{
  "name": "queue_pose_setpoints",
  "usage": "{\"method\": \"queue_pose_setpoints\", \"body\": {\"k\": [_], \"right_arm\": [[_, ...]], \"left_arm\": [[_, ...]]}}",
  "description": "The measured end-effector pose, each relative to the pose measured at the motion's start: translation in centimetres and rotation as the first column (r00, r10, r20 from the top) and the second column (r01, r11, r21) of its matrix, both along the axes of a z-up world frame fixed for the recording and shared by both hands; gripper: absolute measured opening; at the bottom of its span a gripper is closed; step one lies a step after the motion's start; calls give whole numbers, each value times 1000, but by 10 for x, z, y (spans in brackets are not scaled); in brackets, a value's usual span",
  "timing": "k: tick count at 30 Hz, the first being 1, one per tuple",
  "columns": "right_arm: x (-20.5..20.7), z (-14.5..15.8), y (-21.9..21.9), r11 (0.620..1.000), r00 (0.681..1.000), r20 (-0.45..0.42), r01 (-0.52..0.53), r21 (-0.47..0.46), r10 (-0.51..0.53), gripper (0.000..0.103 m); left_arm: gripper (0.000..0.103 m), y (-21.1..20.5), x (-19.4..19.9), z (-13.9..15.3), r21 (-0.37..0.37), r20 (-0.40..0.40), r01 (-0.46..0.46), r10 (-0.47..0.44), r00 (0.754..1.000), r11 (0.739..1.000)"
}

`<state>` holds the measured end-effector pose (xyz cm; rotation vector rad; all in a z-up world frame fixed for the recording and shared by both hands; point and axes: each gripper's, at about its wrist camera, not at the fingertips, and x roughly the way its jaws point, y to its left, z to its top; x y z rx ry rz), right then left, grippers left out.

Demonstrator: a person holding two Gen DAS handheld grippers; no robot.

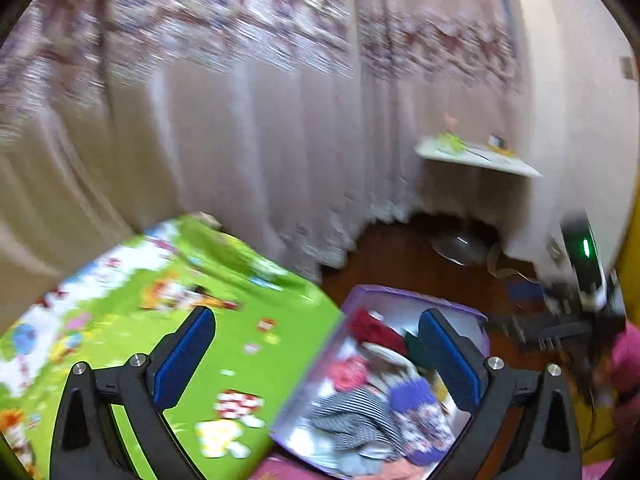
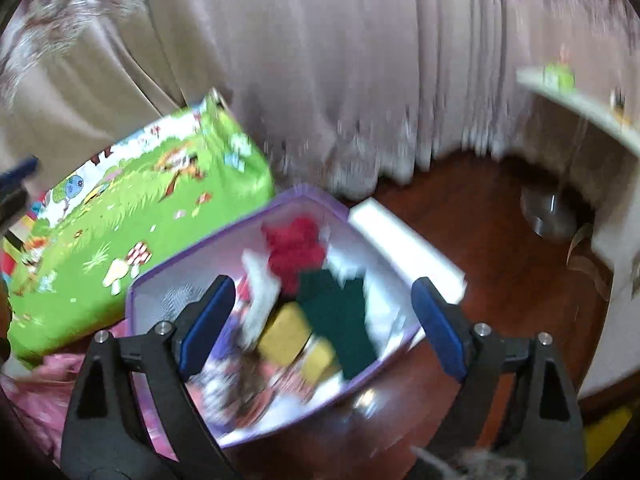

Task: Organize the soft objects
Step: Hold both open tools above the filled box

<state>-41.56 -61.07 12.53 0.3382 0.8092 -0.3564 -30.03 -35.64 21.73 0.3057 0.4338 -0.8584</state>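
A purple box (image 2: pixel 144 280) stands on the floor beside a green cartoon play mat (image 2: pixel 132 204). It holds soft things: a red woolly piece (image 2: pixel 296 248), a dark green cloth (image 2: pixel 340 320), yellow sponges (image 2: pixel 284 332) and patterned fabrics. In the left wrist view the same box (image 1: pixel 404 294) holds a striped cloth (image 1: pixel 352 420) and a purple piece (image 1: pixel 412 396). My left gripper (image 1: pixel 316 356) is open and empty above the mat's edge and the box. My right gripper (image 2: pixel 322 320) is open and empty above the box. Both views are blurred.
Pale curtains (image 1: pixel 248 120) hang behind. A white side table (image 1: pixel 476 156) with a round metal base (image 1: pixel 460 246) stands at right on the dark wood floor (image 2: pixel 492 264). A white lid (image 2: pixel 404 244) lies by the box. Pink fabric (image 2: pixel 40 392) lies at lower left.
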Motion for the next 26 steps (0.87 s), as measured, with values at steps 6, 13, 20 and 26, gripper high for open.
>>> {"method": "queue_pose_setpoints", "body": {"k": [6, 13, 20, 26], "right_arm": [[2, -8, 32, 988, 983, -182, 43, 150, -16, 91], [12, -27, 51, 997, 928, -372, 58, 53, -35, 91], [12, -34, 48, 998, 921, -387, 57, 34, -40, 91], [15, -39, 51, 997, 923, -382, 63, 47, -40, 91]], "left_arm": [[103, 0, 9, -15, 78, -116, -37, 46, 992, 996], [103, -16, -3, -55, 207, -188, 29, 10, 982, 978], [103, -21, -1, -64, 238, -214, 49, 3, 977, 970], [103, -22, 0, -72, 239, -207, 6, 45, 977, 971]]}}
